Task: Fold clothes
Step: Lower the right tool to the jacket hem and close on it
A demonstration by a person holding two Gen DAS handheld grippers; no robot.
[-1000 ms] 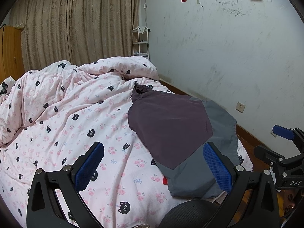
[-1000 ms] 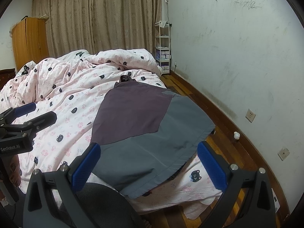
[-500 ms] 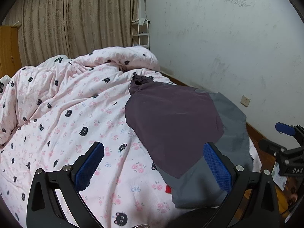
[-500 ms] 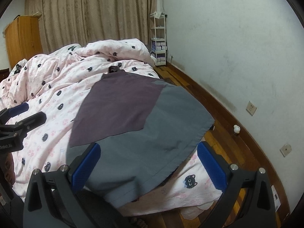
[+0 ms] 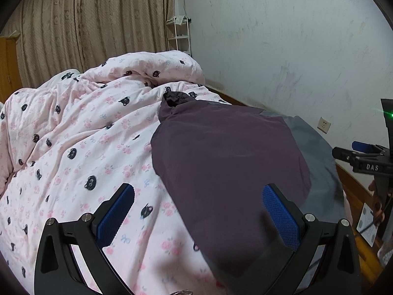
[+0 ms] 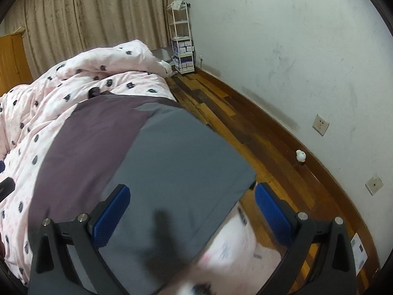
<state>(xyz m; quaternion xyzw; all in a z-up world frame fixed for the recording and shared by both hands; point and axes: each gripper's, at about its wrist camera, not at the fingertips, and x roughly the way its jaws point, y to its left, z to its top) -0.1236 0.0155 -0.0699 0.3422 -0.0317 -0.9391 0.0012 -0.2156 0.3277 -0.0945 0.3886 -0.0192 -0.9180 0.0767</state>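
Left gripper (image 5: 198, 211): jaws spread wide, blue pads bare, nothing held; it hangs just above the near end of the jacket (image 5: 228, 162), one finger over the purple part, the other over the quilt (image 5: 81, 132). Right gripper (image 6: 191, 209): jaws likewise spread wide and holding nothing, low over the jacket's grey hem, its outer finger past the hem's corner above the floor (image 6: 248, 127). Jacket: purple and grey, lying flat on the quilt along the bed's wall-side edge, grey panel toward the wall (image 5: 294, 56), bunched collar at the far end. Quilt: pink, printed with black cat faces and flowers, rumpled, heaped beyond the jacket. Floor: brown boards between jacket and wall. Shelf rack (image 6: 181, 46): white, in the corner beyond the jacket. Curtain (image 5: 86, 24): tan, farthest back.
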